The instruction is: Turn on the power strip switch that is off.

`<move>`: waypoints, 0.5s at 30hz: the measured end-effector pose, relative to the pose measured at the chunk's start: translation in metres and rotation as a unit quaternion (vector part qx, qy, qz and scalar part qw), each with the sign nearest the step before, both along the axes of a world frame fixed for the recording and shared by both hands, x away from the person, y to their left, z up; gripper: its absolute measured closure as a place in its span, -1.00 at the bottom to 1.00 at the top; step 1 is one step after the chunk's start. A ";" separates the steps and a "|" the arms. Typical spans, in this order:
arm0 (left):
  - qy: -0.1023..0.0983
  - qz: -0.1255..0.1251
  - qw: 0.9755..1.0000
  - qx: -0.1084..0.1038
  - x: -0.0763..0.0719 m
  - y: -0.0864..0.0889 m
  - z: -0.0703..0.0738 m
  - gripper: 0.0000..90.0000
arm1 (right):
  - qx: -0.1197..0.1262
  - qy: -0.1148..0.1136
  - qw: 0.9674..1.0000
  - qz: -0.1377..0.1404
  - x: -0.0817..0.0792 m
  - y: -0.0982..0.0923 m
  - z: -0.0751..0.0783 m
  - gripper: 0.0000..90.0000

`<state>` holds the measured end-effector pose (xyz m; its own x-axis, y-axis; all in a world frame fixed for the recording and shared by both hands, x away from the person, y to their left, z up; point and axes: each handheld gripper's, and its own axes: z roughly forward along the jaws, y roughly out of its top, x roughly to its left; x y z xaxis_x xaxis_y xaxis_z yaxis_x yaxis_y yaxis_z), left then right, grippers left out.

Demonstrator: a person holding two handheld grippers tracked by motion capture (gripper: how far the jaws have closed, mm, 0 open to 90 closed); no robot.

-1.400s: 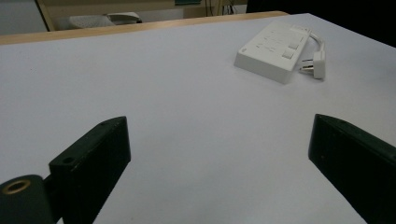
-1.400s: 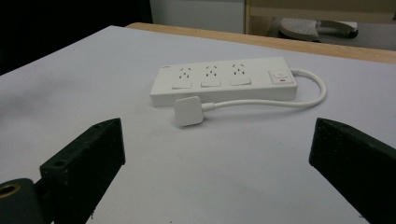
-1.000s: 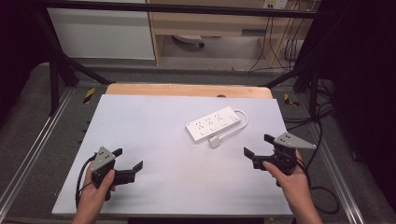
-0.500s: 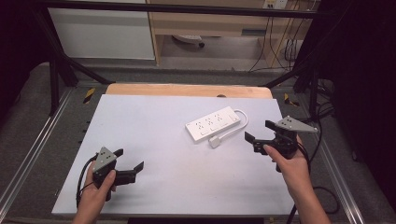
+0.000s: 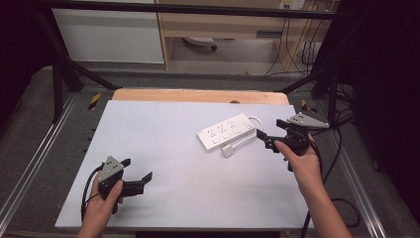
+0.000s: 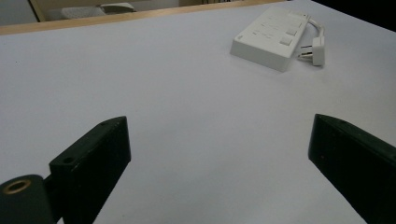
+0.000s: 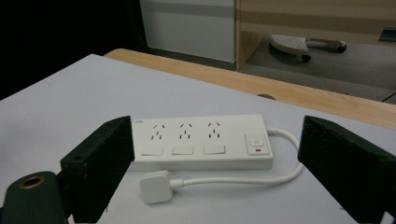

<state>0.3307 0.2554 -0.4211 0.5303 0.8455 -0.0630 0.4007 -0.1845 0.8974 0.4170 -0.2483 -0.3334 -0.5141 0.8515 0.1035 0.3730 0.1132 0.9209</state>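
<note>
1. Approach: bring right gripper (image 5: 271, 140) in low and level toward power strip (image 5: 226, 132) on white tabletop (image 5: 163, 148); keep approx. square to strip's long side.
2. Jaw state, R: apart, have just been closing slightly; nothing between them. Hold wide until strip body sits inside the gap.
3. Target posn: strip lies right of tabletop centre, just ahead of R jaws, not touching. In right gripper view, strip (image 7: 201, 141) sits between both jaws but farther off; switch end toward the right jaw.
4. Hazard: plug (image 7: 155, 185) and cable (image 7: 243, 179) lie on near side of strip, nearest the jaws. Clear or straddle them; avoid pinching cable.
5. Jaw state, L: left gripper (image 5: 137, 179) apart, empty, low at front-left, well apart from strip (image 6: 272, 38). Keep parked.
</note>
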 end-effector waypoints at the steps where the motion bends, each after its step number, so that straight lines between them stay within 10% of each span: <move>1: 0.001 0.001 1.000 -0.001 0.000 0.000 0.000 -0.87 | -0.002 -0.001 1.000 -0.002 0.003 0.001 0.000 -0.74; 15: 0.000 0.000 1.000 0.003 0.001 0.000 0.000 -0.87 | -0.014 0.009 0.999 -0.031 0.028 0.001 -0.010 -0.87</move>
<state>0.3312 0.2556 -0.4215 0.5295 0.8463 -0.0586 0.4013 -0.1889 0.8963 0.4450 -0.2470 -0.3432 -0.4591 0.8840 0.0886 0.3970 0.1150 0.9106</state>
